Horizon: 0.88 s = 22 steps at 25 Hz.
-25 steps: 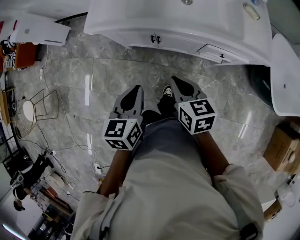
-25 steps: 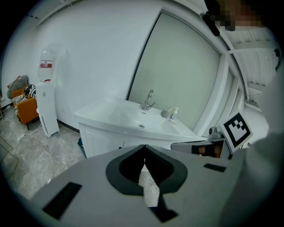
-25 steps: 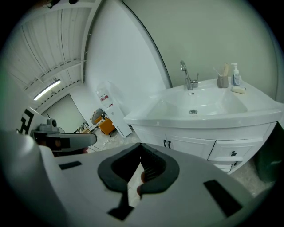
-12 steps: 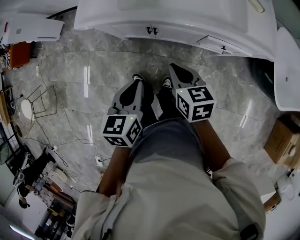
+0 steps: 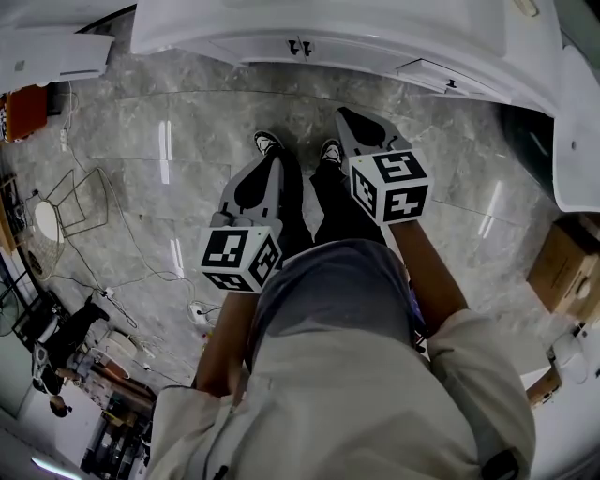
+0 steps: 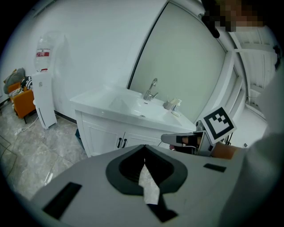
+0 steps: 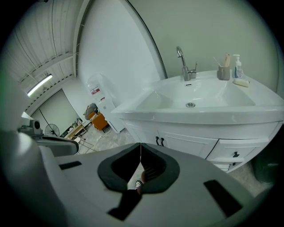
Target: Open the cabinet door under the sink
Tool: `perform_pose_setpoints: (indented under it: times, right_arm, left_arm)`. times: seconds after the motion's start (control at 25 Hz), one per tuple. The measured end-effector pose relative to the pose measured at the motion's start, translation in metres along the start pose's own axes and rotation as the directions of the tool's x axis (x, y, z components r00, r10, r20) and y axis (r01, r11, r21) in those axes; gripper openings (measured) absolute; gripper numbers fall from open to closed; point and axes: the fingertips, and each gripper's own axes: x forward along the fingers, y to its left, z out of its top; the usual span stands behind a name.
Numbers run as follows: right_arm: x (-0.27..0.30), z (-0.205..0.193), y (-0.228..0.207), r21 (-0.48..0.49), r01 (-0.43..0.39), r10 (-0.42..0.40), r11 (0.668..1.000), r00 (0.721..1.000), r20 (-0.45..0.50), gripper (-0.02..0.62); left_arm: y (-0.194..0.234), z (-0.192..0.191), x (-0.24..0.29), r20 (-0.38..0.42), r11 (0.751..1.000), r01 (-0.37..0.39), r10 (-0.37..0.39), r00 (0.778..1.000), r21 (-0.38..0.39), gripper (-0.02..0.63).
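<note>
Grippers both clenched and empty: the left gripper (image 5: 267, 167) and right gripper (image 5: 352, 122) have their jaw tips pressed together above the marble floor (image 5: 141, 169). They are well apart from the cabinet door (image 7: 186, 146) under the sink (image 7: 191, 95). The door's paired black handles (image 5: 298, 45) are on the vanity (image 5: 375, 28) front. Since a second ago the vanity has slid toward the head view's top edge, and both shoes (image 5: 268, 142) now show.

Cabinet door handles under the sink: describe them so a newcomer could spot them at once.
Find the white vanity with the chrome faucet. On its front two white doors meet, and the handles sit either side of that seam. They are a pair of slim black upright pulls, unlike the lone black knob on the drawer to their right.
</note>
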Motion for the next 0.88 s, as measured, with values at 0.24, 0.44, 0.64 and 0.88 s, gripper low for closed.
perform_pose_setpoints:
  times: [0.24,0.44,0.64,0.88]
  right_arm:
    - [0.022,-0.004,-0.007,-0.018,0.018,-0.019,1.0,1.0,-0.017,0.009]
    - [0.038,-0.002,-0.013,-0.039,0.053,-0.053,0.998,0.999,-0.007,0.009]
    - [0.053,-0.007,-0.017,-0.05,0.07,-0.072,0.996,0.997,-0.039,0.011]
    - [0.076,-0.013,-0.019,-0.045,0.099,-0.102,0.994,0.993,-0.055,0.011]
  left_arm:
    - [0.015,-0.01,0.011,-0.028,1.0,0.02,-0.02,0.999,-0.005,0.0]
    - [0.027,-0.014,0.018,-0.038,0.998,0.049,-0.051,0.998,-0.04,0.0]
    - [0.036,-0.011,0.022,-0.047,0.997,0.07,-0.071,0.996,-0.031,0.0]
    - [0.056,-0.007,0.029,-0.051,0.997,0.079,-0.08,0.995,-0.028,0.0]
